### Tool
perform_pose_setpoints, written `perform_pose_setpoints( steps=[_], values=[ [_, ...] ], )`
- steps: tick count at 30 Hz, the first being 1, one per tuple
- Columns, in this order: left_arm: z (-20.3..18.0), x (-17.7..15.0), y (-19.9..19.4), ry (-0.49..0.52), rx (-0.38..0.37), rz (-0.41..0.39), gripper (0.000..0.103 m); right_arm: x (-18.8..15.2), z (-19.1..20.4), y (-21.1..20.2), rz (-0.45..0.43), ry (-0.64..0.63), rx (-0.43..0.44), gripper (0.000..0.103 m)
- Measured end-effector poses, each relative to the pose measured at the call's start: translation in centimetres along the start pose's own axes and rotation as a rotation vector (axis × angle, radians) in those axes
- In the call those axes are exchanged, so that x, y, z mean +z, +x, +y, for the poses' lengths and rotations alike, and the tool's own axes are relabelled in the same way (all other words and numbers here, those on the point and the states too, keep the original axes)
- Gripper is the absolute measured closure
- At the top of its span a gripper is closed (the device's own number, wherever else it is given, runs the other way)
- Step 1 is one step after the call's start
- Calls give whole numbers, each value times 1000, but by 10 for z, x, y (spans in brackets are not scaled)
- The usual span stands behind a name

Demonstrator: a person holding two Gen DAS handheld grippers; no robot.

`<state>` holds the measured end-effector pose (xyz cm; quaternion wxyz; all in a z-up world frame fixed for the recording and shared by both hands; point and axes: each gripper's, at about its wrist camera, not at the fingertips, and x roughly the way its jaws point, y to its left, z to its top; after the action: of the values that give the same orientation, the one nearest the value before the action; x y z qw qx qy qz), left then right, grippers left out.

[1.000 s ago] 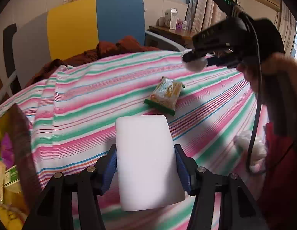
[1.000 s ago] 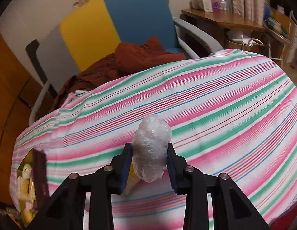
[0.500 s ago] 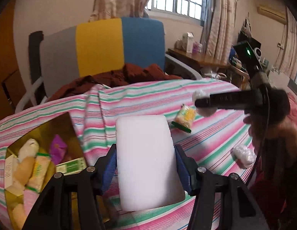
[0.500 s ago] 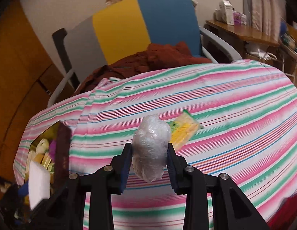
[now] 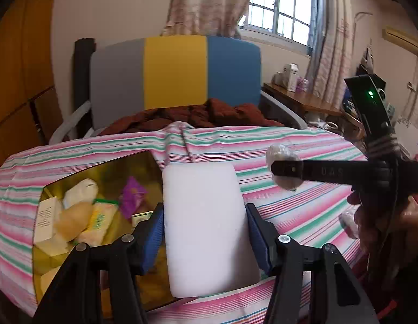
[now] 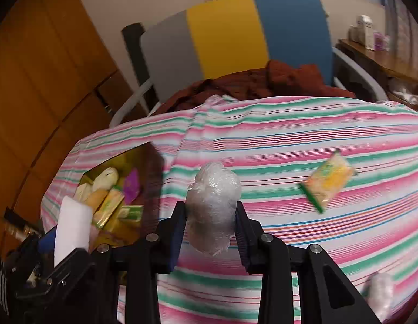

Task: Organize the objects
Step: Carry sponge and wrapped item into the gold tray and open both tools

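My left gripper (image 5: 205, 233) is shut on a white foam block (image 5: 206, 226), held above the right edge of a gold box (image 5: 74, 178) full of snack packets. The same white foam block (image 6: 71, 225) shows at lower left in the right wrist view, over that gold box (image 6: 144, 149). My right gripper (image 6: 211, 224) is shut on a clear-wrapped bundle (image 6: 213, 205), held over the striped tablecloth (image 6: 290, 140) just right of the box. From the left wrist view that bundle (image 5: 282, 152) sits in the right gripper at right. A yellow snack packet (image 6: 327, 179) lies on the cloth.
A second clear-wrapped bundle (image 6: 379, 291) lies near the table's right front edge. Behind the table stands a grey, yellow and blue chair (image 5: 176, 73) with a rust-brown cloth (image 5: 198, 116) on its seat. A person's hand (image 5: 384, 226) holds the right gripper.
Both grippers have swung left and lifted, each keeping its load. The gold box has come into view under the foam block, and the yellow packet now lies off to the right.
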<state>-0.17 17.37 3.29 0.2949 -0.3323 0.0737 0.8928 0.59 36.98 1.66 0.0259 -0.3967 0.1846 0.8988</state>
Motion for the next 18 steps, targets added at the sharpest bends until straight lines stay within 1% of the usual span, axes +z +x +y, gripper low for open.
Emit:
perform_pose_setpoints(
  steps=[5,8,11,15,18],
  values=[
    [32,-5,-15,-59,26,-21,45,-9,35,11,28,-44,51,68],
    [65,-7,-28,-126,48,-38,45,-15,55,18,45,-78,86,68],
    [101,-14,-38,-195,104,-46,45,-17,74,25,58,-111,110,68],
    [145,-29,-45,-277,176,-32,45,-8,100,38,66,-155,133,68],
    [166,-37,-41,-333,208,-8,45,5,117,51,71,-172,146,67]
  ],
)
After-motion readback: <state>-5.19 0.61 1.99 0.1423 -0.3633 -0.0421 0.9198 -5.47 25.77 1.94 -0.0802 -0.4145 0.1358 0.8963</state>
